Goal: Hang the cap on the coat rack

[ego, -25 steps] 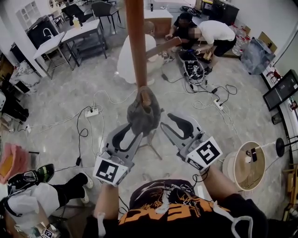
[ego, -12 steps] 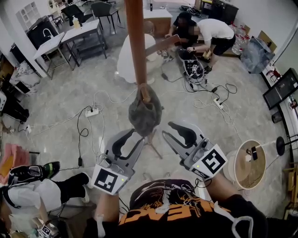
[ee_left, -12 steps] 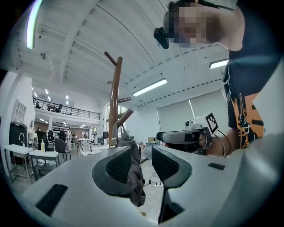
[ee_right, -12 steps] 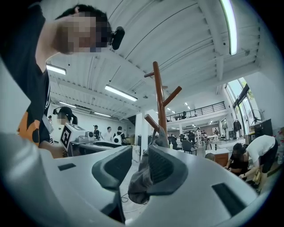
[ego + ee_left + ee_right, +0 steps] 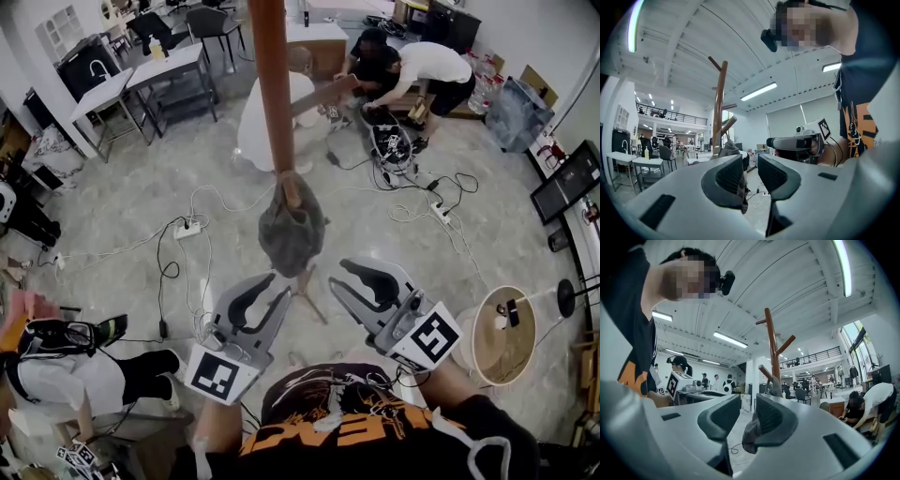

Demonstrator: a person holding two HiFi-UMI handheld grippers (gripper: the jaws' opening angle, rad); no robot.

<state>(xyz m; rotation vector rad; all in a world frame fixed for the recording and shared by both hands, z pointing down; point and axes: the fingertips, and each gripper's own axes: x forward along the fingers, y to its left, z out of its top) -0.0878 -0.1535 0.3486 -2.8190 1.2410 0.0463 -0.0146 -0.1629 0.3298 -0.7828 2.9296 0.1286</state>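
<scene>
The grey cap (image 5: 292, 230) hangs on a short peg (image 5: 292, 194) of the brown wooden coat rack (image 5: 272, 84). It also shows past the jaws as the cap (image 5: 731, 151) and the cap (image 5: 749, 439). My left gripper (image 5: 277, 286) is below and left of the cap, clear of it. My right gripper (image 5: 339, 277) is below and right of it, also apart. Both sets of jaws are closing with nothing between them. The rack pole (image 5: 719, 108) rises beyond the left jaws, and the pole (image 5: 772, 343) beyond the right ones.
Cables and a power strip (image 5: 187, 228) lie on the stone floor round the rack's feet (image 5: 309, 291). Two people crouch at the back (image 5: 412, 70). Tables (image 5: 141, 75) stand at the back left, a round wooden stool (image 5: 502, 333) at the right, and a person (image 5: 56, 375) at the lower left.
Both grippers have drawn back toward me, away from the cap, and their jaws have narrowed. The cap stays hanging on the peg.
</scene>
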